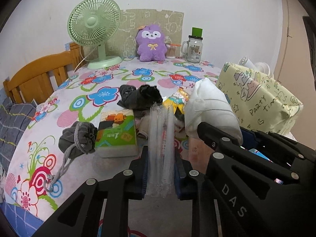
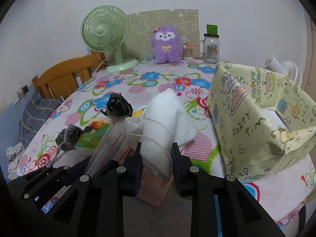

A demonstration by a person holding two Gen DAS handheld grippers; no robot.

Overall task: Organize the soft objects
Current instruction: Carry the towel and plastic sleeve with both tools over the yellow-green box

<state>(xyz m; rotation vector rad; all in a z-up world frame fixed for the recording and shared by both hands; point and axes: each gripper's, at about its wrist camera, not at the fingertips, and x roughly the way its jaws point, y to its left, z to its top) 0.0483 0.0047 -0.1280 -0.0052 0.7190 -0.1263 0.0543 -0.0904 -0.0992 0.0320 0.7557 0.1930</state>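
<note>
A long clear plastic packet (image 1: 161,138) stands upright between the pads of my left gripper (image 1: 161,158), which is shut on it. In the right wrist view the same clear packet (image 2: 110,138) leans left of centre. My right gripper (image 2: 156,158) is shut on a white padded cloth bundle (image 2: 167,114) with a thin string looped round it, which also shows as a white bundle (image 1: 209,108) in the left wrist view. Both grippers are close together over a flowered tablecloth (image 1: 88,102). On it lie a grey drawstring pouch (image 1: 79,138), a green tissue pack (image 1: 116,134) and a crumpled black bag (image 1: 140,96).
A pale yellow box wrapped in party paper (image 2: 256,118) stands close on the right. A pink carton (image 2: 154,185) sits under the right gripper. At the back are a green fan (image 1: 94,29), a purple plush (image 1: 151,43), cotton swabs (image 1: 170,50) and a glass mug (image 1: 194,49). A wooden bed frame (image 1: 39,75) borders the left.
</note>
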